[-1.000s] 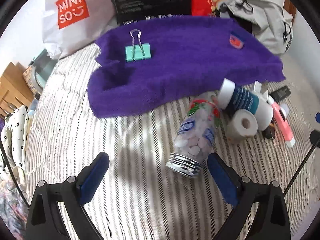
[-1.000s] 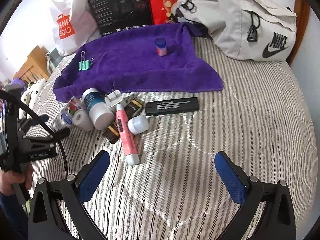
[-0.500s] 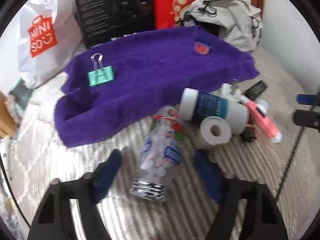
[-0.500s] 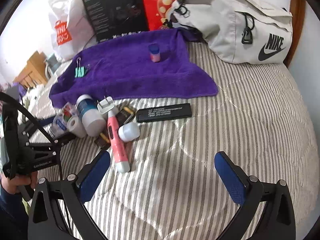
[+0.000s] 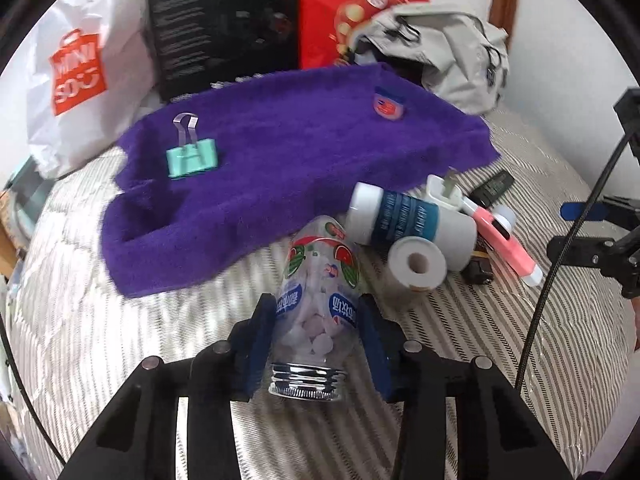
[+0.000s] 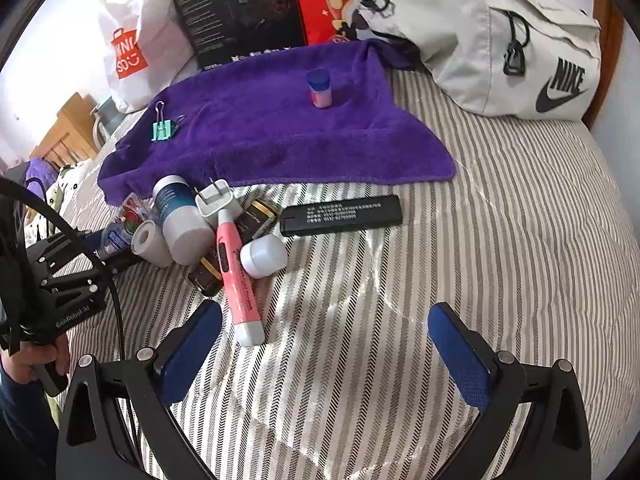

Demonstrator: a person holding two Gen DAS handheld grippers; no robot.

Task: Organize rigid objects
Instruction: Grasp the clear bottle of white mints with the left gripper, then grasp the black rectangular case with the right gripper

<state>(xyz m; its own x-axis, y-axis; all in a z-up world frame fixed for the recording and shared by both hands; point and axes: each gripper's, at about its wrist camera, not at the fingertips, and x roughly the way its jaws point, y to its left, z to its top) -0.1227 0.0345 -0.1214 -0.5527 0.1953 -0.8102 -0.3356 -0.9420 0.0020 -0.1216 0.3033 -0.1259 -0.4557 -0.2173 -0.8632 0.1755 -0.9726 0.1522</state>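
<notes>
Left gripper point(image 5: 318, 344) is held low and level over the bed point(image 6: 500, 240), pointing toward 12 o'clock, its blue pads point(image 5: 262, 340) clamped on the sides of a candy jar point(image 5: 318, 292) lying on the quilt, cap toward the camera. A roll point(image 5: 416, 264) lies at the jar's 2 o'clock. Right gripper point(image 6: 326, 344) hovers with jaws wide, holding nothing; a pink pen point(image 6: 236, 272) lies at its 11 o'clock.
</notes>
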